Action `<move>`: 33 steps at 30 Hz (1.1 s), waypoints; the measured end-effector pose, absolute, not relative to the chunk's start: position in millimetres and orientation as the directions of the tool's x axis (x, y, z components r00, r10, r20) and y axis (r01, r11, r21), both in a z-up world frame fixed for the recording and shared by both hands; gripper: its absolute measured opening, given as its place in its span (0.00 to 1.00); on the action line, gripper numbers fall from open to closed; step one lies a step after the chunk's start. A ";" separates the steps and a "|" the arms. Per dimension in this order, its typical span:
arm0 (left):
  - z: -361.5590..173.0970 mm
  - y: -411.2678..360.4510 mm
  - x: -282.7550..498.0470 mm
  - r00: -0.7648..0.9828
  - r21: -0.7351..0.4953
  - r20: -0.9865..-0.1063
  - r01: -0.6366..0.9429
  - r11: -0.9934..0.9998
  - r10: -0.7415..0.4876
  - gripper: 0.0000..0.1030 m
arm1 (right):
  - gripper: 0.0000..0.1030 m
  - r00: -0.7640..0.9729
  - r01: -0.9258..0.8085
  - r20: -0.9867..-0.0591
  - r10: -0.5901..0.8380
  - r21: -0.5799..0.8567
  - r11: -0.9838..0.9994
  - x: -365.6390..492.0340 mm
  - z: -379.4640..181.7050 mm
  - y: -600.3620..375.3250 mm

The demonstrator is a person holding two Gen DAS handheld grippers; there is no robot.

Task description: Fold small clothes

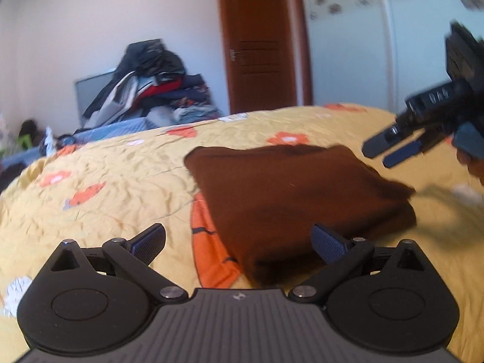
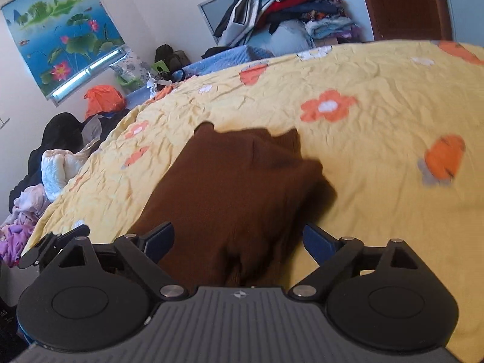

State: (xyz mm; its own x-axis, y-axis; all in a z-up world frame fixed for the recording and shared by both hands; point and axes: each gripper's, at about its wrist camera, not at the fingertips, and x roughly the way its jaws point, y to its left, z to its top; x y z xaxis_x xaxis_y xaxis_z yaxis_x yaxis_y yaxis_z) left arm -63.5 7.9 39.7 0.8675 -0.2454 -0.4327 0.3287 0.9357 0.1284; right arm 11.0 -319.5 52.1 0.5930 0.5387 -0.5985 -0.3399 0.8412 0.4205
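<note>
A brown garment [image 1: 290, 199] lies folded into a rough rectangle on the yellow flowered bedspread [image 1: 106, 175]. My left gripper [image 1: 239, 243] is open, its fingers wide apart just in front of the garment's near edge, holding nothing. In the right wrist view the same brown garment [image 2: 239, 187] lies directly ahead, and my right gripper [image 2: 239, 242] is open with the garment's near end between its spread fingers. The right gripper also shows in the left wrist view [image 1: 390, 148] at the right, raised above the garment's far corner.
A tall heap of mixed clothes [image 1: 151, 84] stands beyond the bed's far edge, near a brown door [image 1: 260, 42]. More clothes [image 2: 45, 169] lie on the floor to the left of the bed, below a lotus picture [image 2: 60, 30]. The bedspread [image 2: 378, 151] stretches right.
</note>
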 end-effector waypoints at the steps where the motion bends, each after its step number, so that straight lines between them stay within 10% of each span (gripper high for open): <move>1: 37.1 3.8 -61.6 0.865 0.157 -0.445 0.329 0.931 -0.230 1.00 | 0.89 0.585 -0.343 -0.594 0.552 0.436 0.832 5.6 50.1 -319.3; 8: 19.9 -4.3 -43.9 0.844 0.226 -0.521 0.282 0.932 -0.129 0.96 | 0.72 0.526 -0.399 -0.621 0.581 0.423 0.813 -4.4 37.4 -293.6; 16: 22.0 6.0 -37.3 0.814 0.067 -0.543 0.286 0.956 -0.206 0.17 | 0.52 0.504 -0.400 -0.649 0.569 0.409 0.820 -0.9 27.3 -296.7; 21: 38.6 12.3 -46.4 0.857 0.078 -0.485 0.242 0.967 -0.176 0.08 | 0.25 0.502 -0.388 -0.676 0.539 0.381 0.840 -2.2 29.5 -301.5; 28: 17.7 6.4 -40.5 0.817 0.193 -0.562 0.280 0.940 -0.128 0.09 | 0.24 0.513 -0.392 -0.680 0.524 0.358 0.848 -10.7 23.2 -304.1; 33: 43.3 11.2 -61.5 0.797 0.137 -0.566 0.342 0.930 -0.210 0.28 | 0.73 0.560 -0.353 -0.655 0.507 0.365 0.861 -19.6 37.9 -317.2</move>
